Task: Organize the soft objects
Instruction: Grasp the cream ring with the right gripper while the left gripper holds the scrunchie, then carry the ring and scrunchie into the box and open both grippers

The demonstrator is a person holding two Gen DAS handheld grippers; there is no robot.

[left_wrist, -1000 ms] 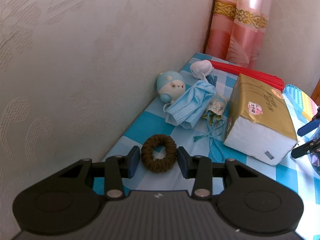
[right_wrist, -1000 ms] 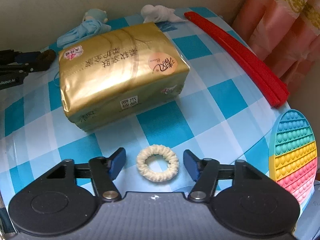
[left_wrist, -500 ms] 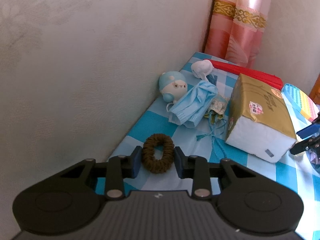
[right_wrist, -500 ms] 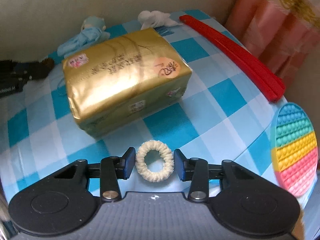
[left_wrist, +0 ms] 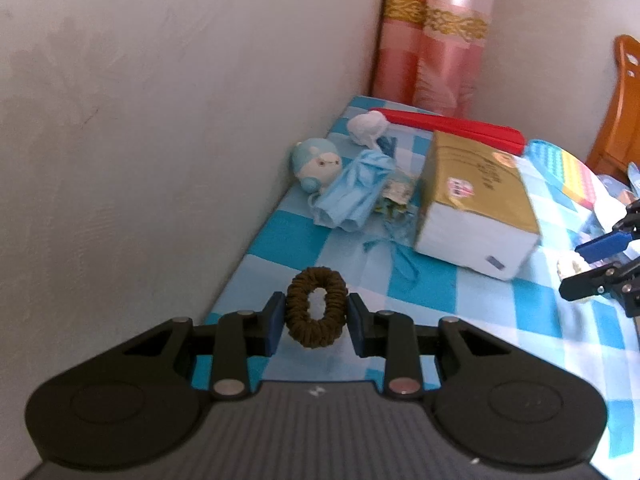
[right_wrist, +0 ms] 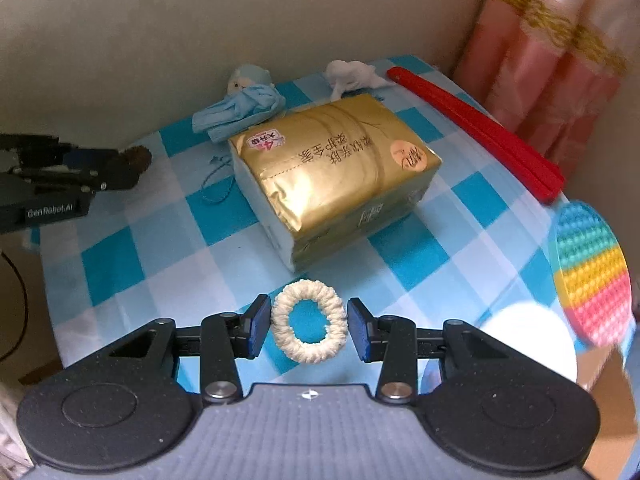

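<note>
Two scrunchies, one per claw, both lifted off the checkered desk (right_wrist: 420, 252) right now. My left claw (left_wrist: 316, 324) is clamped on the brown scrunchie (left_wrist: 316, 306), pads squeezing it into an oval, close to the wall. My right claw (right_wrist: 308, 328) has the cream scrunchie (right_wrist: 308, 322) pinched between its pads, in front of the gold tissue pack (right_wrist: 332, 172) that sits mid-desk. Both sets of jaws have just been closing in on their rings. Back along the wall there's a little blue plush (left_wrist: 316, 164) with a crumpled blue face mask (left_wrist: 352, 192) leaning against it, plus a white soft thing (left_wrist: 366, 128) next to a long red strip (right_wrist: 476, 128). Rainbow pop-it mat (right_wrist: 592, 276) is at the right edge
</note>
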